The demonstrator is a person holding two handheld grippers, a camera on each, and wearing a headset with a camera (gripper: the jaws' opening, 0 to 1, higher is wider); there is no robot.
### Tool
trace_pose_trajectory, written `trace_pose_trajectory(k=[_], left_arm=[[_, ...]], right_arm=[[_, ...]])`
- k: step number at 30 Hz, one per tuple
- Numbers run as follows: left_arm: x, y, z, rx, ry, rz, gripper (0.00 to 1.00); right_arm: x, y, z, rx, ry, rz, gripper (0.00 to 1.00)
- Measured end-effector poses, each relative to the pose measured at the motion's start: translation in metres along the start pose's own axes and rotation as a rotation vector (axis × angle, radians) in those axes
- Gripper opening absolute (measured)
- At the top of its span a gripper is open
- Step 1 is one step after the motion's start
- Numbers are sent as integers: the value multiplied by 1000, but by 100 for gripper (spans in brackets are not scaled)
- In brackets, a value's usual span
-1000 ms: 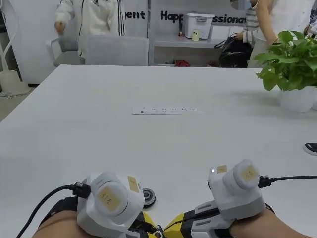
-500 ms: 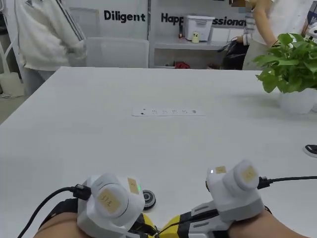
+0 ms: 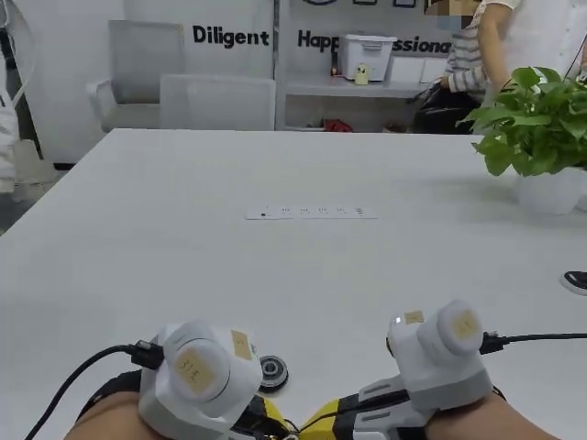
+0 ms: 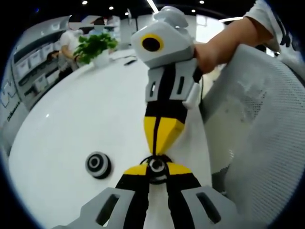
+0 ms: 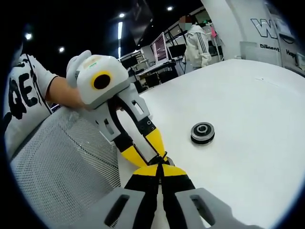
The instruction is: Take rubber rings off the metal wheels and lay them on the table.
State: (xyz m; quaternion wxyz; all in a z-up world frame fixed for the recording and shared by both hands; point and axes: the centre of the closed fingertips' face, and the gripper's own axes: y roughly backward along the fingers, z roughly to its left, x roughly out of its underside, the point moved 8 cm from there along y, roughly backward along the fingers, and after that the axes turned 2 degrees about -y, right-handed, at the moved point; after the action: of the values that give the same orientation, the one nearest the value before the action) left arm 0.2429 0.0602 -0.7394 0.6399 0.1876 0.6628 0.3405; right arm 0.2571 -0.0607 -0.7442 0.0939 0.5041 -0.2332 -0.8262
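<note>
My two grippers meet tip to tip low over the near edge of the white table point(image 3: 303, 284). The left gripper point(image 4: 157, 168) is shut on a small metal wheel point(image 4: 156, 165) with a dark rubber ring. The right gripper point(image 5: 160, 167) comes in from the opposite side, its yellow tips pinched together on the rim of that wheel's ring. In the head view the left gripper point(image 3: 273, 412) and right gripper point(image 3: 316, 420) touch at the bottom edge, and the held wheel is hidden there. A second wheel point(image 3: 272, 371) with its ring on lies flat on the table beside them, as the gripper views confirm: wheel point(image 4: 97, 164), wheel point(image 5: 202, 132).
A white power strip point(image 3: 312, 213) lies mid-table. A potted plant point(image 3: 541, 128) stands at the right, with a small black object point(image 3: 576, 280) near the right edge. A grey mesh chair point(image 4: 257, 143) is against the near edge. Chairs point(image 3: 215, 101) and a person stand beyond the far side.
Both grippers stay locked together on the wheel, barely moving. The head camera has tilted slightly. A person in white at the back left has walked off to the left.
</note>
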Motion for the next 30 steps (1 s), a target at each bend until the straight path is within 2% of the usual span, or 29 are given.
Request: trace_pose_trajectory(k=[20, 30], left_arm=[[2, 10, 0, 9, -5, 15, 17], [-1, 23, -4, 11, 6, -6, 23]], right_arm=[[-1, 2, -1, 7, -20, -15, 0], [-2, 5, 0, 4, -24, -22, 0]])
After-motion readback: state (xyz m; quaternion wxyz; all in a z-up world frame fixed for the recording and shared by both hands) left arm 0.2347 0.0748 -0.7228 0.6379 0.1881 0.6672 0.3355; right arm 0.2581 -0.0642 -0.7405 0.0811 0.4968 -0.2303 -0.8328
